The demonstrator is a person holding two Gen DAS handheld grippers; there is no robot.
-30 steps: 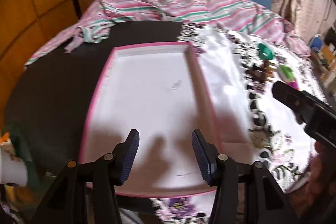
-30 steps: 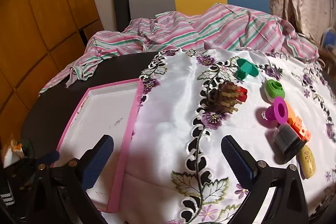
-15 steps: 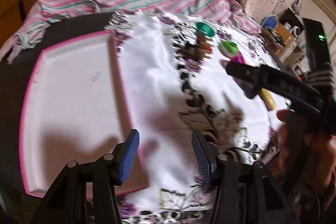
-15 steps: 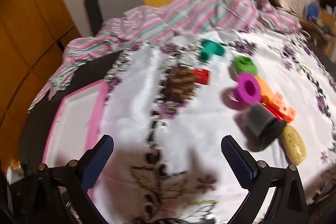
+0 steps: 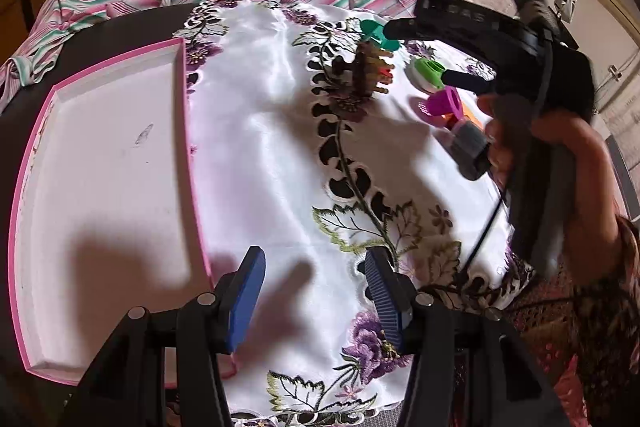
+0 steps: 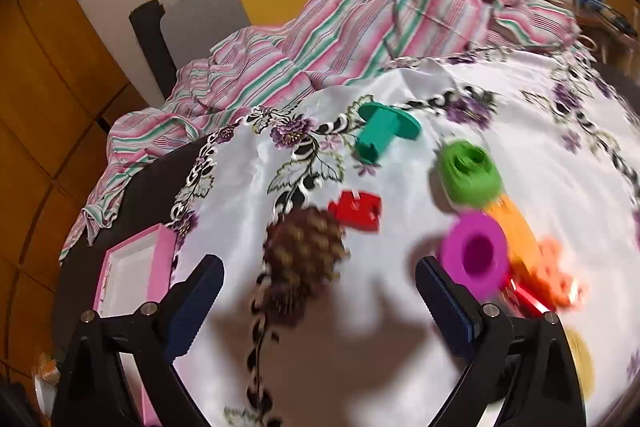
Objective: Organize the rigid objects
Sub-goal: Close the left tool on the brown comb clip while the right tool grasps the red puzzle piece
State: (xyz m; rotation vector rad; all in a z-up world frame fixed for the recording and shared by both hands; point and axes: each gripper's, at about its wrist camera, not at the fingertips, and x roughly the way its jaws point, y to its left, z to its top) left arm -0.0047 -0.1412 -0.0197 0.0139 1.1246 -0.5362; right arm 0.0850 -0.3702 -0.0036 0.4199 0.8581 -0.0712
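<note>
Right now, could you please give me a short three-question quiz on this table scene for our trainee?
1. True or false: the pink tray already holds one of the toys.
2. Which thing lies nearest ahead of the right gripper? A) pine cone B) teal spool C) green ring
3. Fill in: the left gripper hangs over the ____ cloth, holding nothing.

Key: 1 false, the tray is bare. 2 A. 3 white, flowered at its edges.
</note>
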